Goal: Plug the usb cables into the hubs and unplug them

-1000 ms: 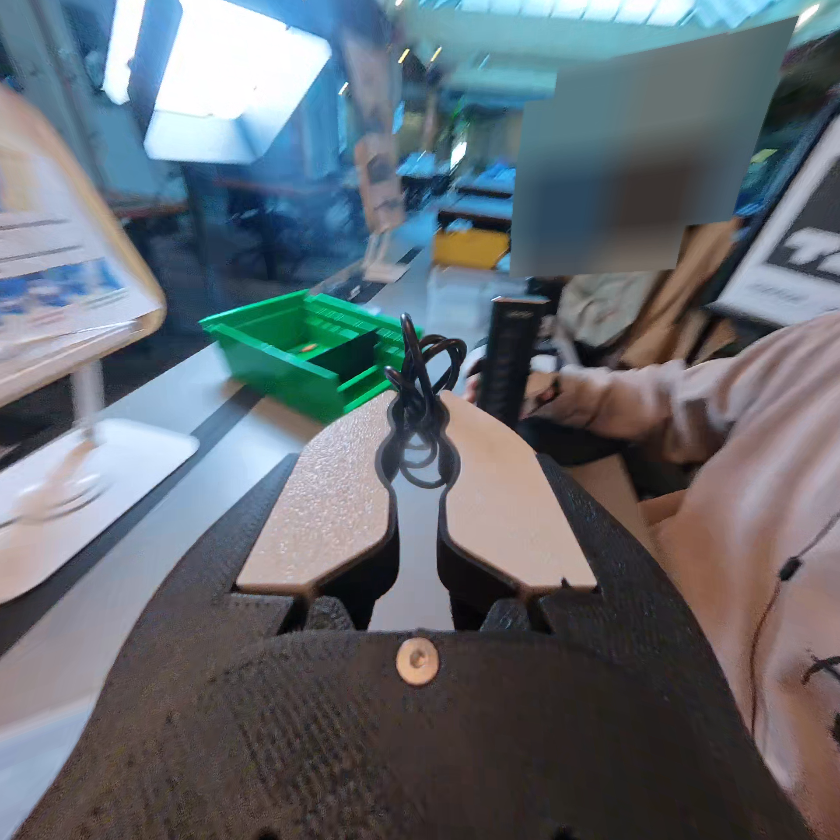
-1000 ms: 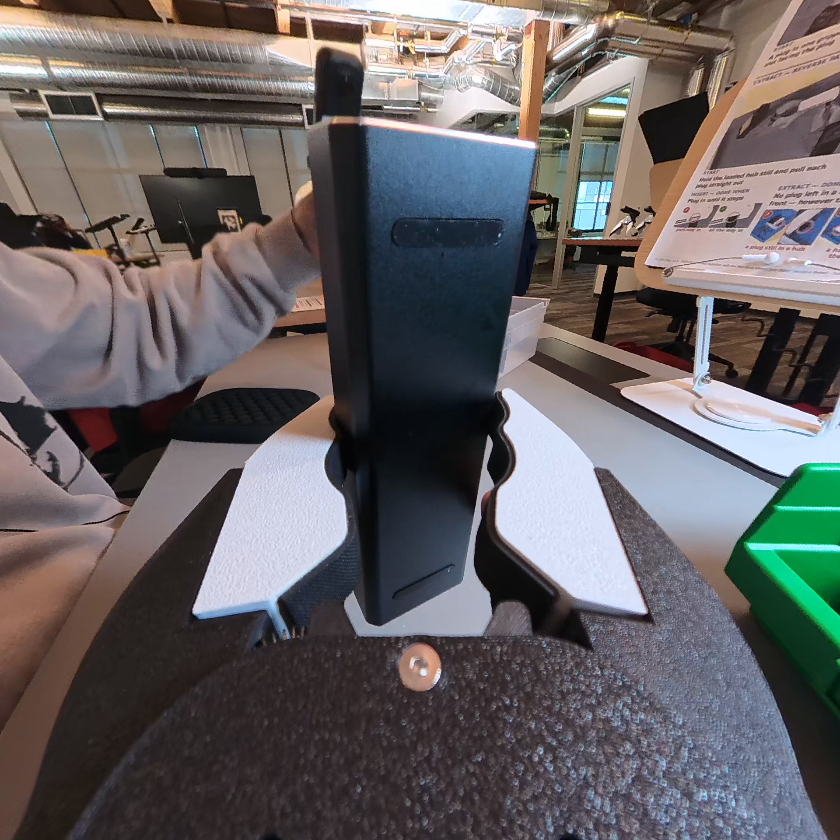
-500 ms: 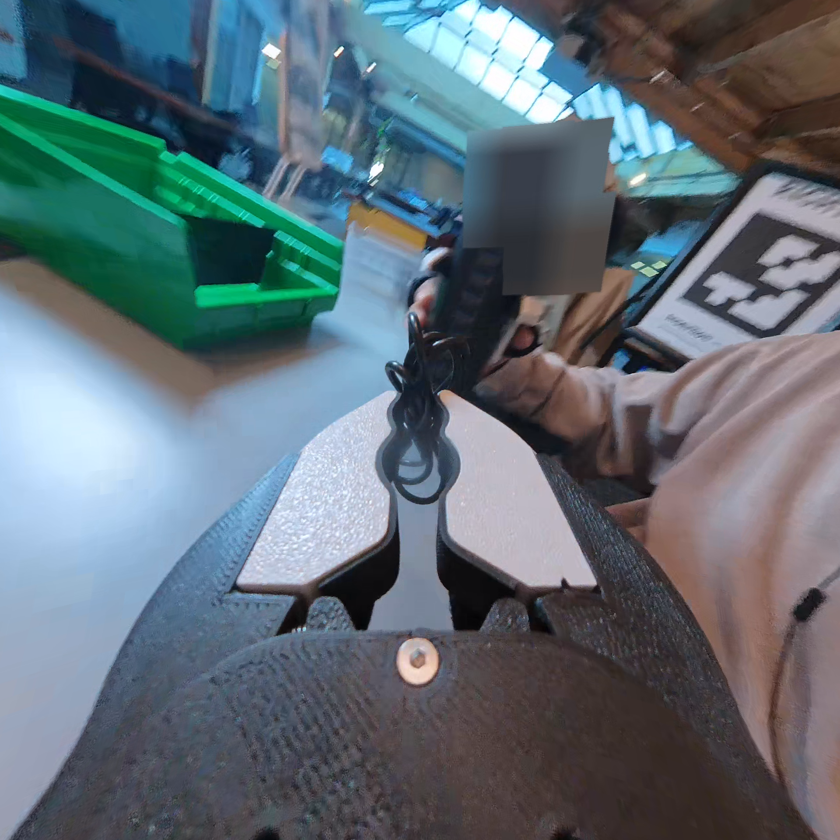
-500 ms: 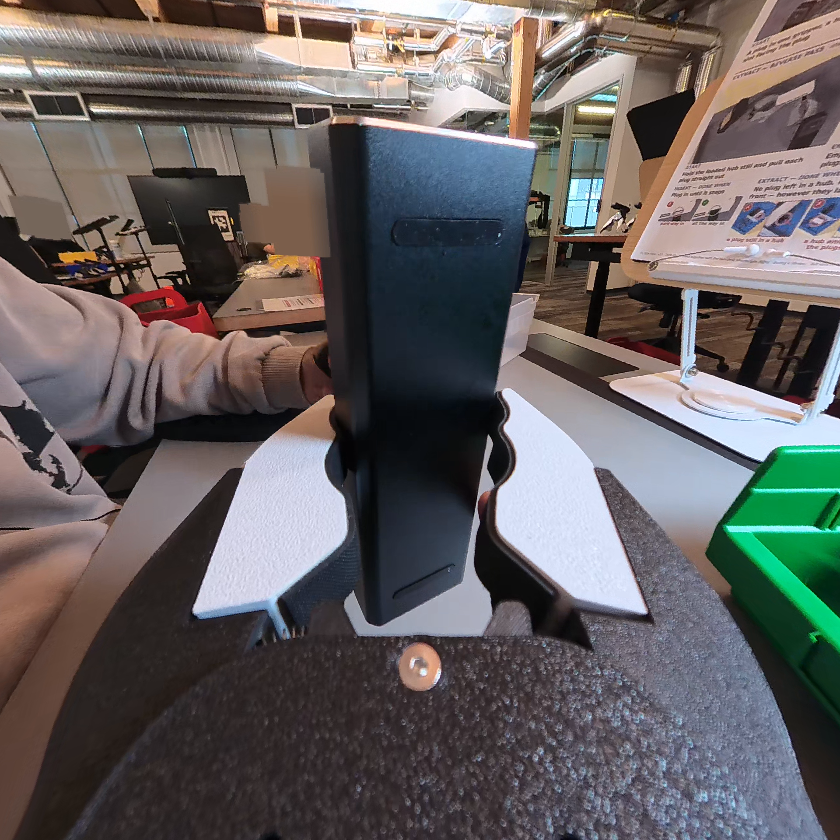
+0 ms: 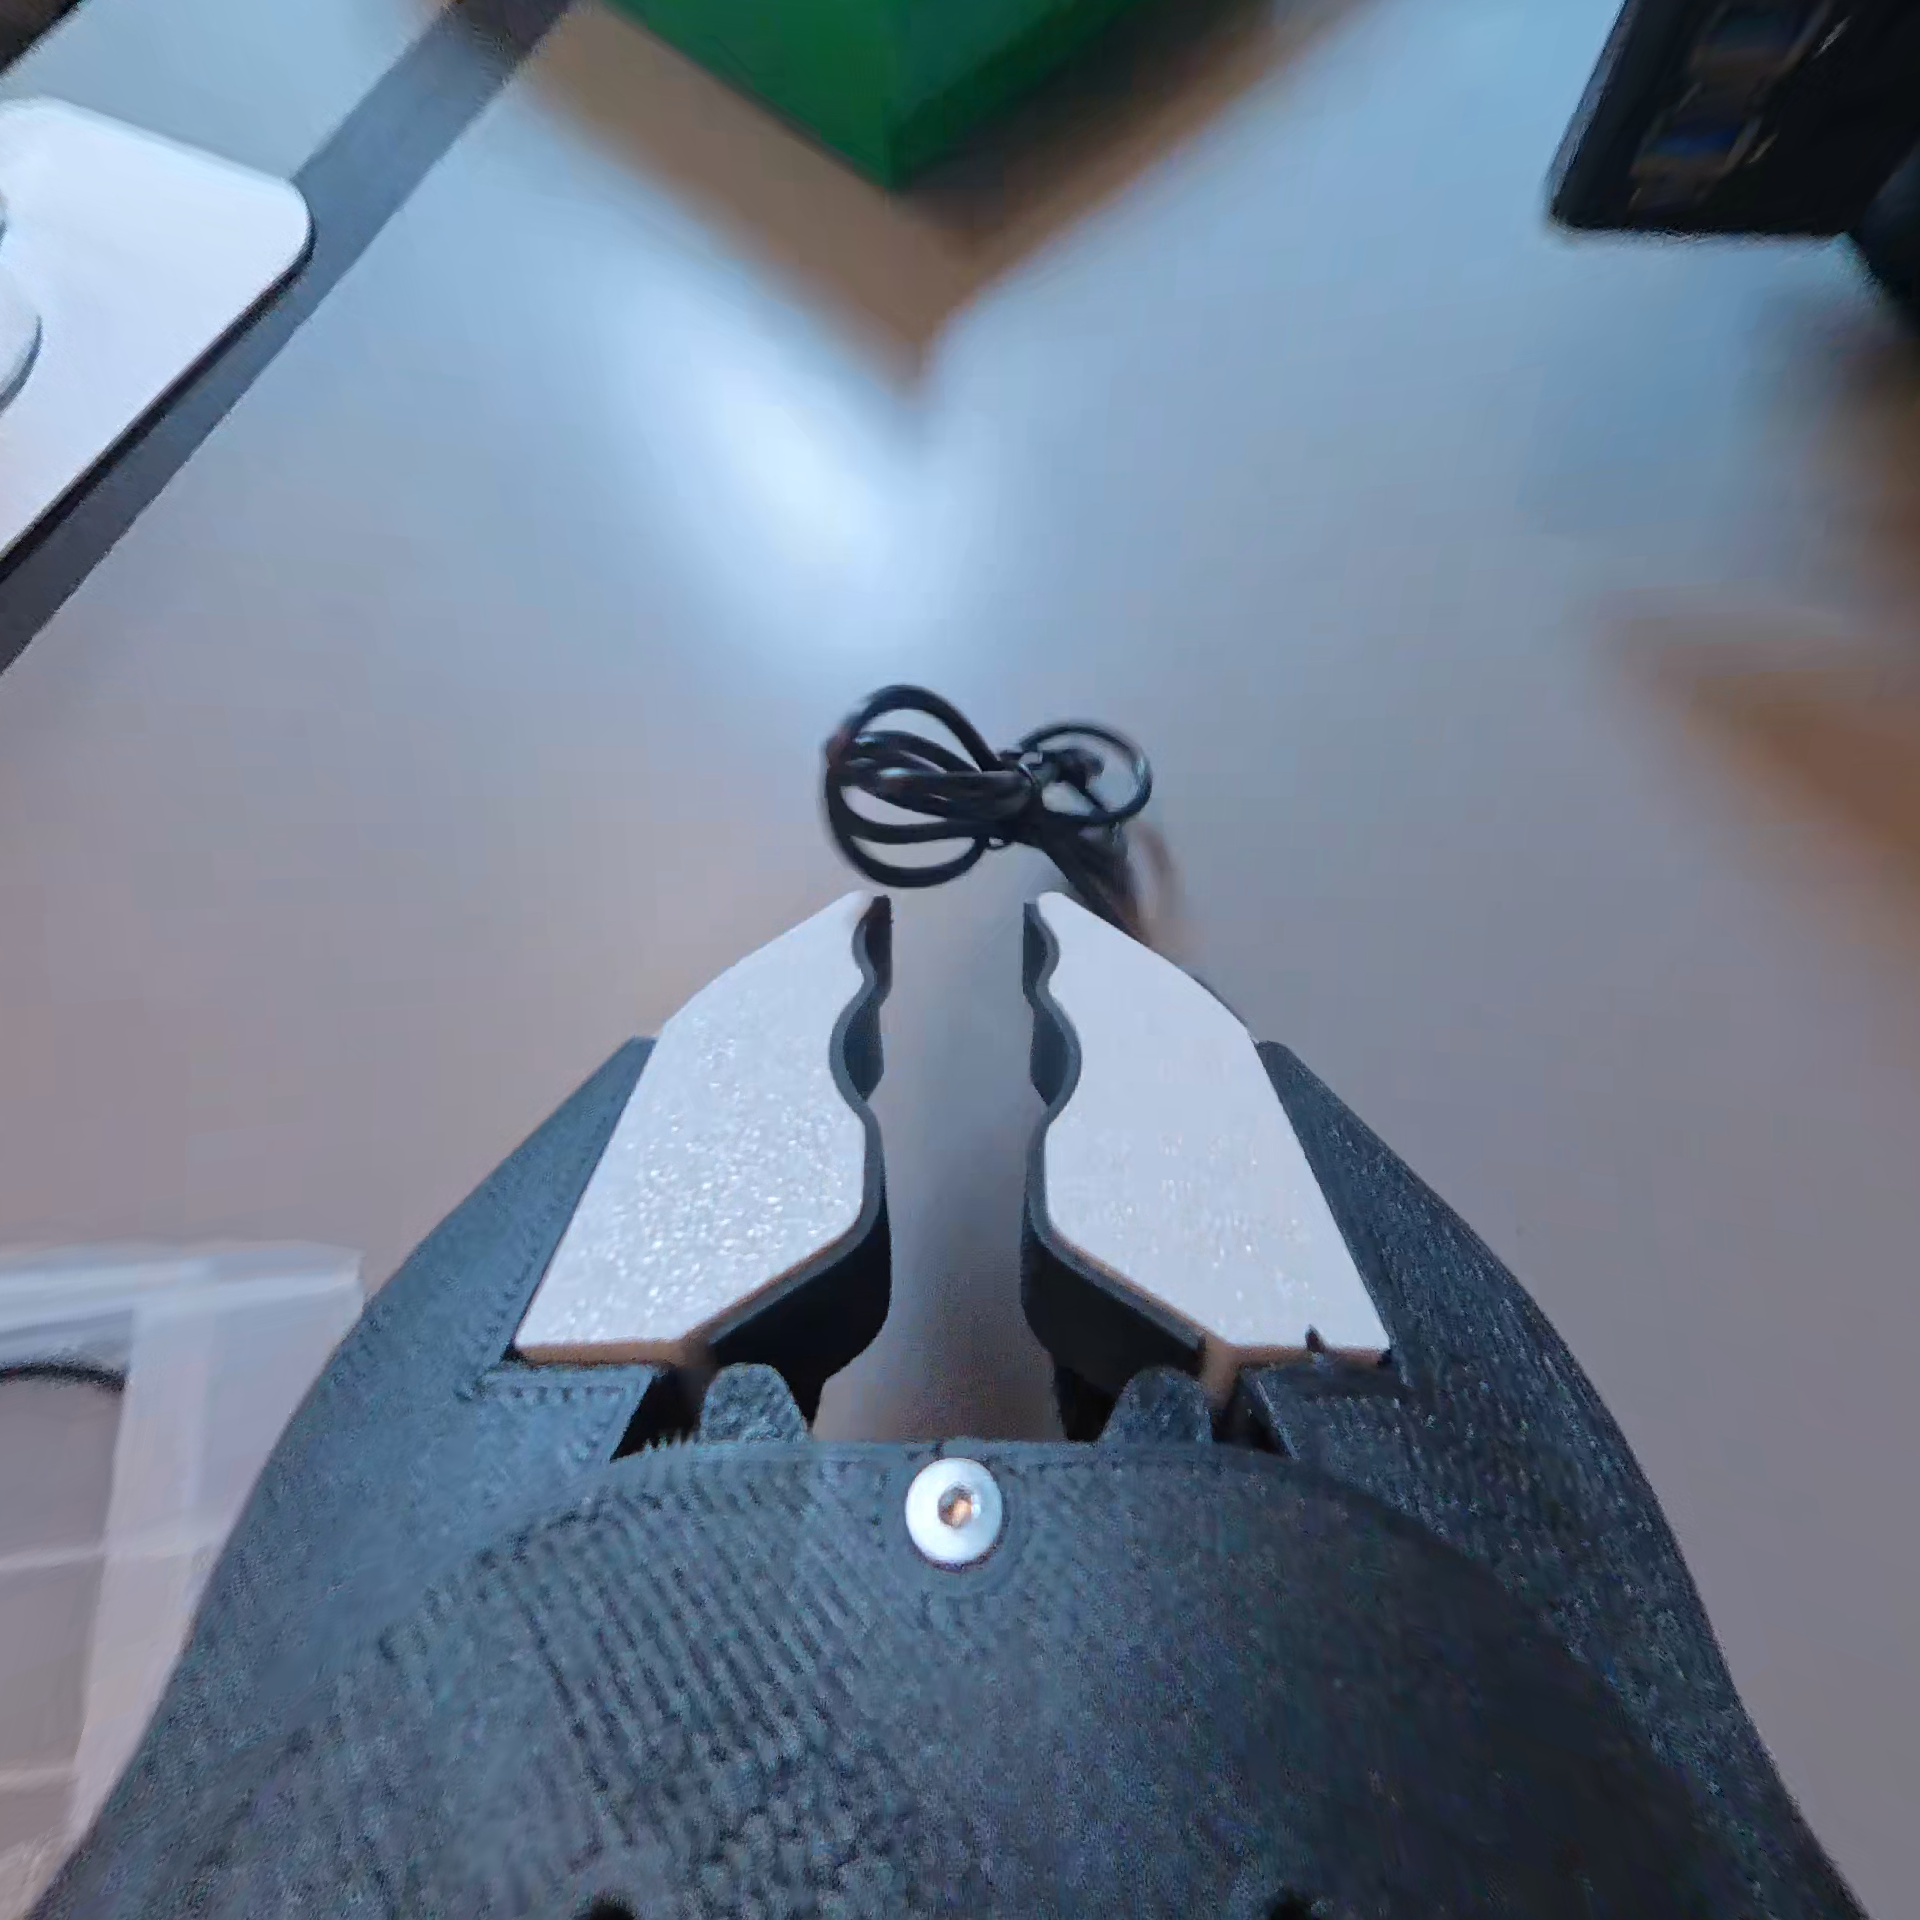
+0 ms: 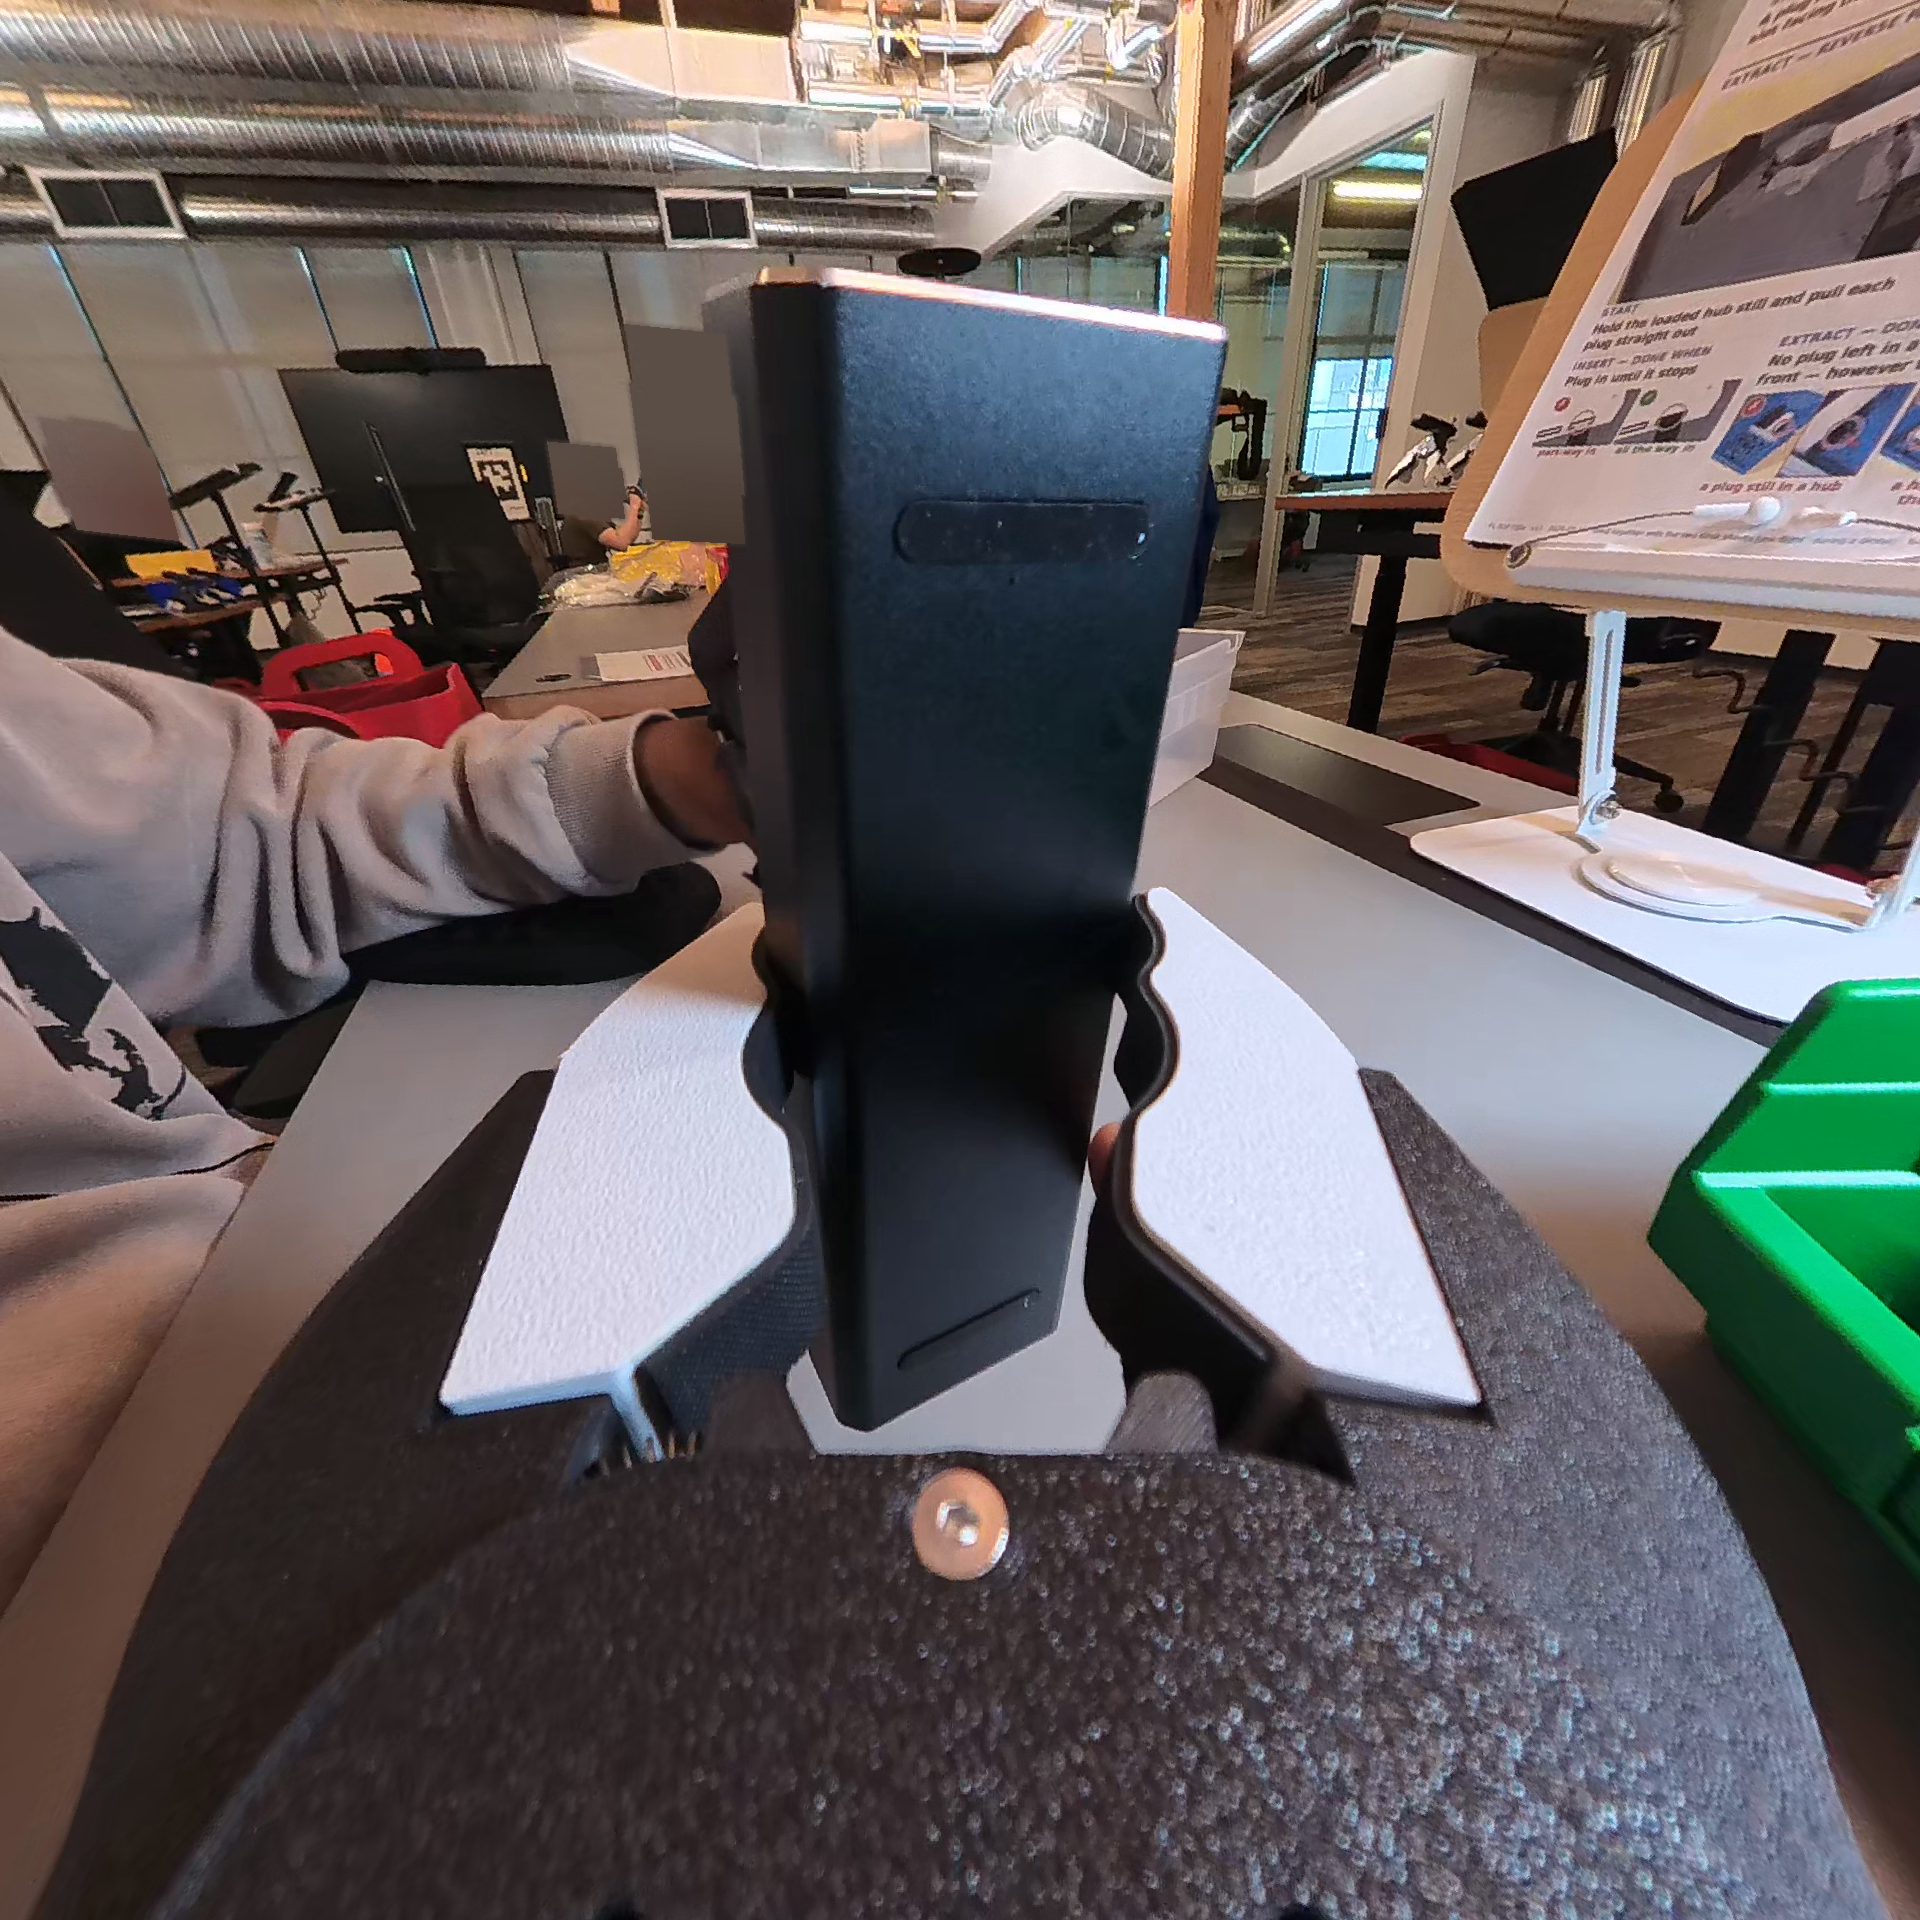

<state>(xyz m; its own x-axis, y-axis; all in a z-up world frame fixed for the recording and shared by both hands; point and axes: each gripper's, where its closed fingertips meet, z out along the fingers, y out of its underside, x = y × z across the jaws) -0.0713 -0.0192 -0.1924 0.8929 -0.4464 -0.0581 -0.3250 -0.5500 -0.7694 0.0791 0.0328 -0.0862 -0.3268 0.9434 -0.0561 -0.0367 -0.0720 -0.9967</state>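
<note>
Left gripper (image 5: 956, 909) empty, jaws parted, pointing down at a thin black usb cable (image 5: 977, 795) coiled in a small tied bundle on the grey table (image 5: 520, 623), just past its fingertips. Right gripper (image 6: 956, 940) clamps a tall matte-black hub (image 6: 977, 790), upright.

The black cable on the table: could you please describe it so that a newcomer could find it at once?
Start at the grey table and find the green bin at its far edge. Nearer than the bin, just past the tips of the open left gripper, lies the cable. It is the only thin black thing there, bundled in small loops on bare tabletop.
</note>
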